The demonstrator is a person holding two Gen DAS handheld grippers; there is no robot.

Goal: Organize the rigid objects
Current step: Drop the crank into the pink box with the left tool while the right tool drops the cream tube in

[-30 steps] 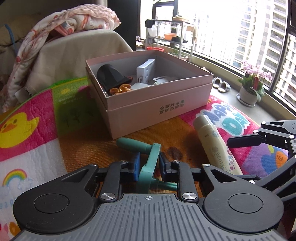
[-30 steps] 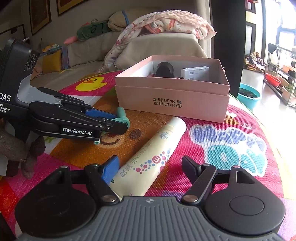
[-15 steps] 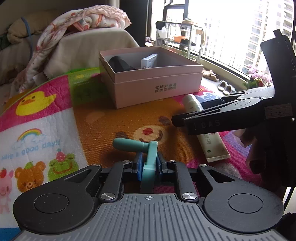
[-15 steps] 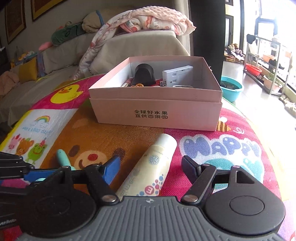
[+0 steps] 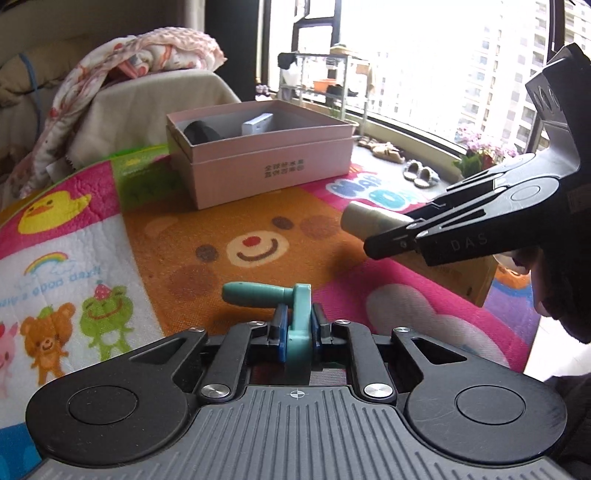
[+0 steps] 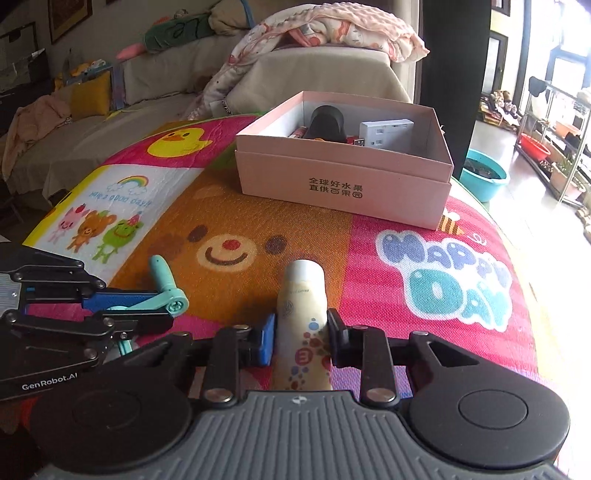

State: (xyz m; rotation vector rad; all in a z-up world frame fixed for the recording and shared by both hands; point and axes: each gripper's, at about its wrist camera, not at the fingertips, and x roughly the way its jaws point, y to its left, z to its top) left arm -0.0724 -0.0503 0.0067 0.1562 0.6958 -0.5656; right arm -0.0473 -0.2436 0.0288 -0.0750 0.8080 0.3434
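My left gripper is shut on a teal crank-shaped handle and holds it above the play mat; it also shows in the right wrist view. My right gripper is shut on a cream lotion tube, lifted off the mat; the tube also shows in the left wrist view. An open pink box stands at the far side of the mat, holding a black object and a white adapter.
The colourful play mat covers the surface. A sofa with a blanket lies behind the box. A teal basin sits on the floor at right. Windows and a plant are beyond the mat's edge.
Both grippers have pulled back from the box. The right gripper has closed on the lotion tube and lifted it. The left gripper still holds the teal handle.
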